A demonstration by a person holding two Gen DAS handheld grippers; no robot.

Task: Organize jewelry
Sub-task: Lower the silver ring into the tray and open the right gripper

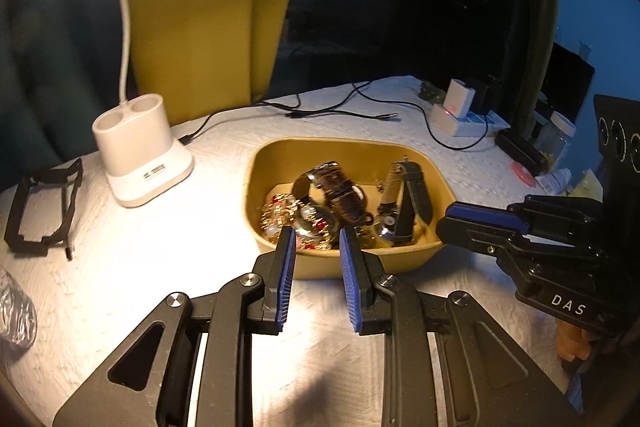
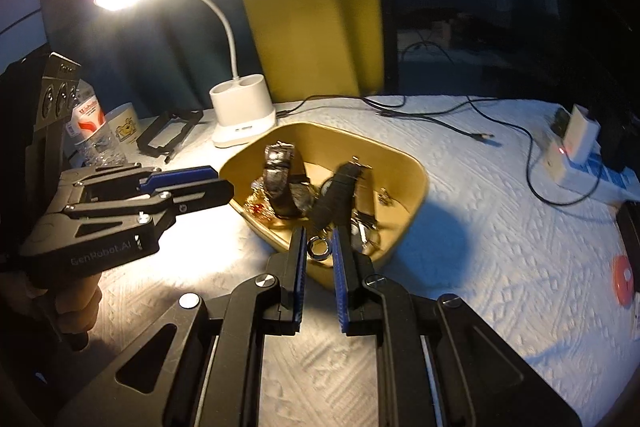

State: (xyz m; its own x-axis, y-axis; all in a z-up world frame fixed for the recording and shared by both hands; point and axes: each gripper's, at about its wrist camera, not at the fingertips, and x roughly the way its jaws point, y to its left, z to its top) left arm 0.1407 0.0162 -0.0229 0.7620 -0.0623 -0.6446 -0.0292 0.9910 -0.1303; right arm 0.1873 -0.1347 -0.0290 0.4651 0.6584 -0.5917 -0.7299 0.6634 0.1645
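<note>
At the centre of both views, on a white textured tablecloth (image 1: 132, 267), sits the mustard-yellow tray (image 1: 256, 179) that holds the jewelry: a brown leather-strap watch (image 1: 340, 191), a black-strap watch (image 1: 416, 195) and a tangle of gold-and-red beaded pieces (image 1: 288, 215).

In the right wrist view we see the right gripper (image 2: 319, 247) narrowed onto a small silver ring (image 2: 319, 248), pinched between its blue pads just over the tray's near rim. In the left wrist view the left gripper (image 1: 318, 243) stands part-way open with nothing between its pads, its tips over the near edge of the tray above the beaded pieces.

A white desk lamp (image 2: 240, 119) burns at upper left in the right wrist view, and black cables (image 1: 304, 111) trail across the cloth behind the tray.

We judge the step in hand to be carrying the ring clear of the tray. Done well, it asks for steady pressure on so small and slick a band, a lift straight off the rim before any sideways travel, and room kept between the two tools. The empty left gripper should come down squarely on one piece, not on the tangle.
</note>
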